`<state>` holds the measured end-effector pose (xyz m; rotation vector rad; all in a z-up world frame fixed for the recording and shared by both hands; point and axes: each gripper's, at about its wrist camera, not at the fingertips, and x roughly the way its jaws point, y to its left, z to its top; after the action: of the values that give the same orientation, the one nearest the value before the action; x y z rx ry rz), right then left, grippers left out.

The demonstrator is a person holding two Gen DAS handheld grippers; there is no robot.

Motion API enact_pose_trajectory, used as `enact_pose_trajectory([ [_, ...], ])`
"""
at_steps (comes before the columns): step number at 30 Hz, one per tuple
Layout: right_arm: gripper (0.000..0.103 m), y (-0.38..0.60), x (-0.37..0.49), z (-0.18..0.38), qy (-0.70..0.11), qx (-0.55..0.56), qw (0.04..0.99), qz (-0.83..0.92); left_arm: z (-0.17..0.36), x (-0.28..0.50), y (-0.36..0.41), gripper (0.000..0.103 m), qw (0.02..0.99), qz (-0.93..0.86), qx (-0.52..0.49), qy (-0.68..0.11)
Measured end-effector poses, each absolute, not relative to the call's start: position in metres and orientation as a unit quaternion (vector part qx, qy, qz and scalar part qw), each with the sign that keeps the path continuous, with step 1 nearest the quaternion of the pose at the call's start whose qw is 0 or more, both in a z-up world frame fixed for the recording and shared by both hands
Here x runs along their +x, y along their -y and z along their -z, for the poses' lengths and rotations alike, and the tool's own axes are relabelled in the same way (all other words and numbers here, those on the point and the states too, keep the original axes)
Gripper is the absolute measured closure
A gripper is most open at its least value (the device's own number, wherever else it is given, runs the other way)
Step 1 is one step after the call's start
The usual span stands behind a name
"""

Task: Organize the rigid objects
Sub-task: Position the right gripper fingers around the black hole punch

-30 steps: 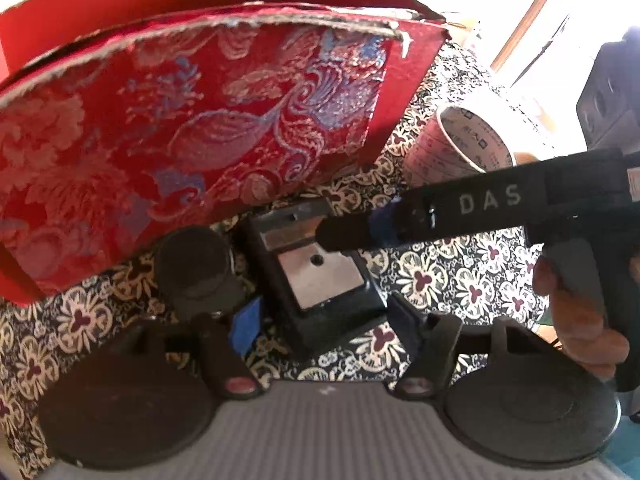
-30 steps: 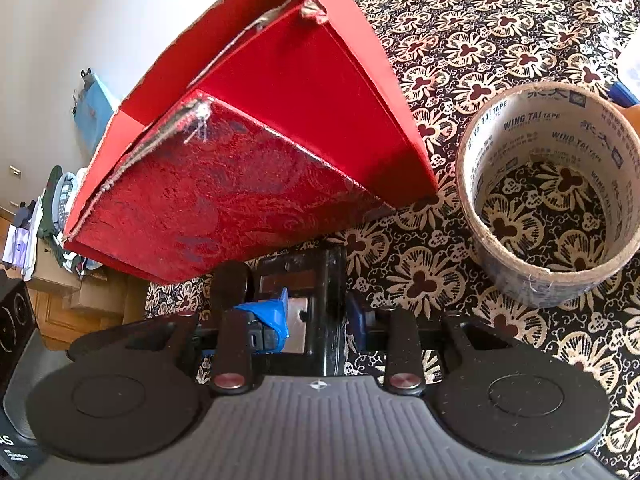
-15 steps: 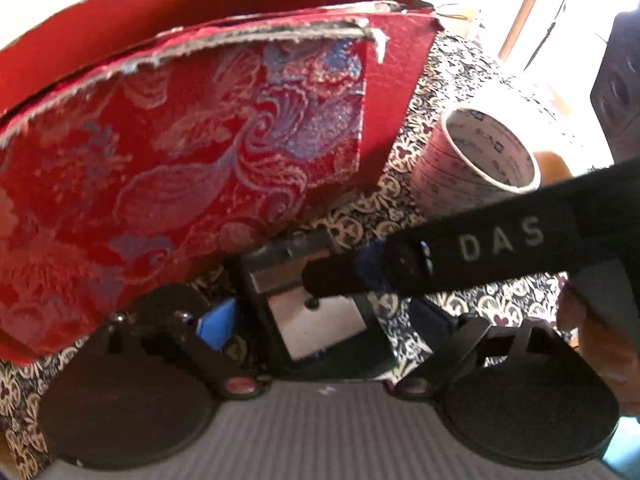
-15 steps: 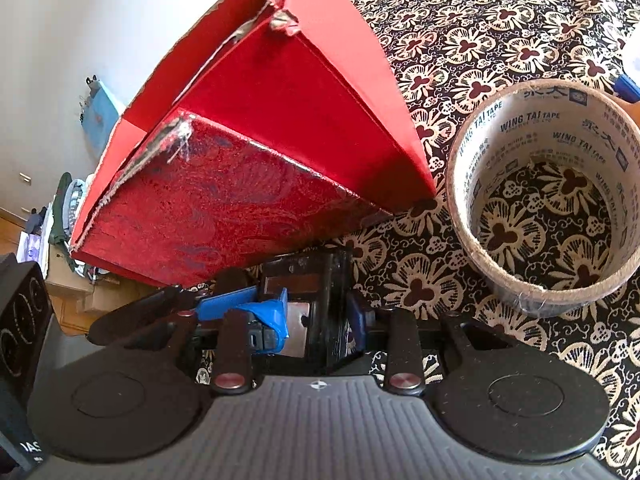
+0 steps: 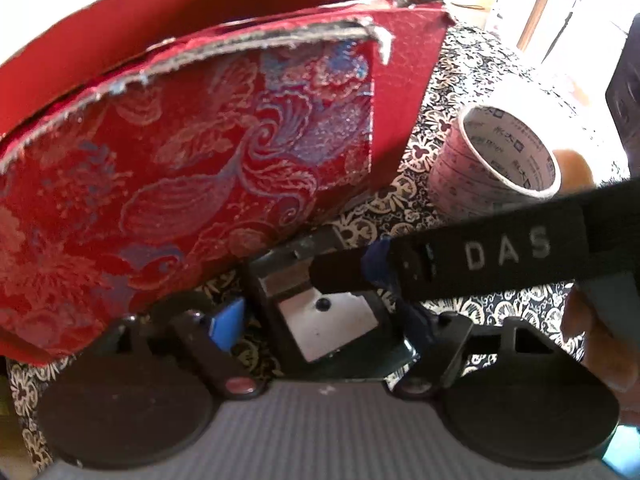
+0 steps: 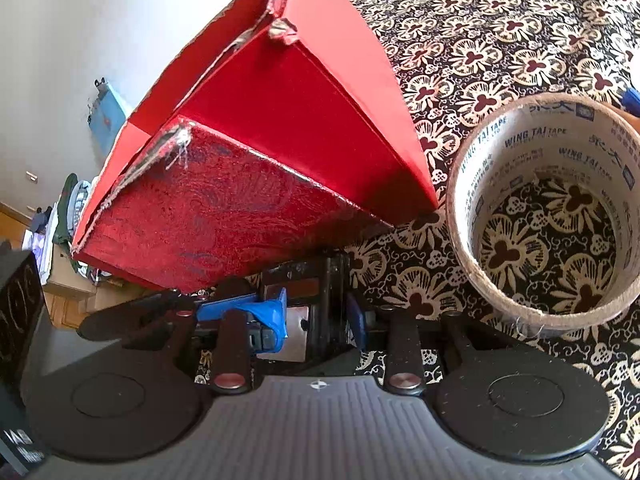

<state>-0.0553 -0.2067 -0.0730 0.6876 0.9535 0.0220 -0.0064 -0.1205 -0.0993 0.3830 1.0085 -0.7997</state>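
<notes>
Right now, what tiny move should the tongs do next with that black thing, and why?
Probably lift it a little. The right tongs seem closed around the black object with the metal plate. It is low down in front of the red box, whose open top is higher up. The left tongs sit open on either side of it.

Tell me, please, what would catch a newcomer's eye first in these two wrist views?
The big red box with its brocade-patterned front and frayed top edge fills the left of both views. To its right a tape roll stands on end on the floral tablecloth. Just below the box, both grippers meet at a small black object with a shiny metal plate.
</notes>
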Motion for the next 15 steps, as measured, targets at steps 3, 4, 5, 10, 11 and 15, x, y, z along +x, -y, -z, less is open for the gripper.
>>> enact_pose_trajectory([
  [3,0.087,0.205,-0.054,0.073,-0.448,0.320,0.835,-0.012,0.098,0.003,0.128,0.029,0.778,0.364,0.169,-0.482],
  [4,0.087,0.203,-0.054,0.073,-0.449,0.316,0.836,-0.013,0.098,0.005,0.129,0.029,0.777,0.362,0.167,-0.487],
  [5,0.087,0.202,-0.053,0.073,-0.449,0.311,0.837,-0.014,0.098,0.007,0.131,0.030,0.776,0.359,0.166,-0.492],
  [10,0.086,0.201,-0.053,0.075,-0.443,0.318,0.838,-0.015,0.097,0.016,0.140,0.031,0.773,0.349,0.163,-0.504],
  [11,0.086,0.203,-0.054,0.076,-0.441,0.328,0.836,-0.013,0.097,0.017,0.142,0.031,0.773,0.347,0.164,-0.505],
  [15,0.086,0.215,-0.058,0.083,-0.433,0.374,0.820,-0.008,0.096,0.024,0.153,0.031,0.772,0.342,0.167,-0.509],
])
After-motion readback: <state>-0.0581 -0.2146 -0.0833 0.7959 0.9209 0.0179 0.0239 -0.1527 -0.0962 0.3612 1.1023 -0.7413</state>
